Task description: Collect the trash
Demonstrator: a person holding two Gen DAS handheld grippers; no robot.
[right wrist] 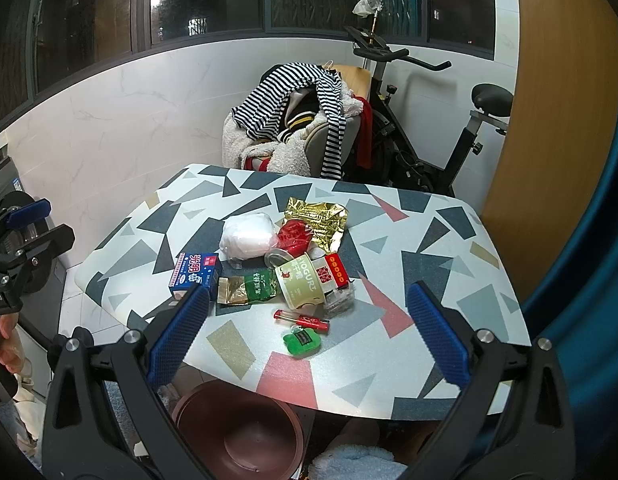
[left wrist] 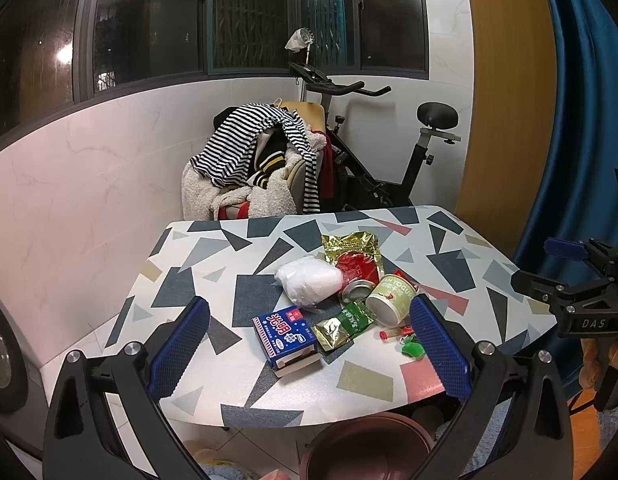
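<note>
Nearest the lenses, a brown bin (right wrist: pixel 239 432) stood on the floor under the table's near edge, and it looked empty, so by my reading nothing had been collected yet. All the trash lay clustered mid-table (left wrist: pixel 245 364): blue carton (left wrist: pixel 284 336), white wad (left wrist: pixel 309 285), yogurt cup (left wrist: pixel 390 300), gold wrapper (left wrist: pixel 351 245), green packet (left wrist: pixel 343 326), red tube (right wrist: pixel 302 320). Left gripper (left wrist: pixel 309 356) and right gripper (right wrist: pixel 307 338) both hovered short of the near edge, jaws wide apart, holding nothing.
</note>
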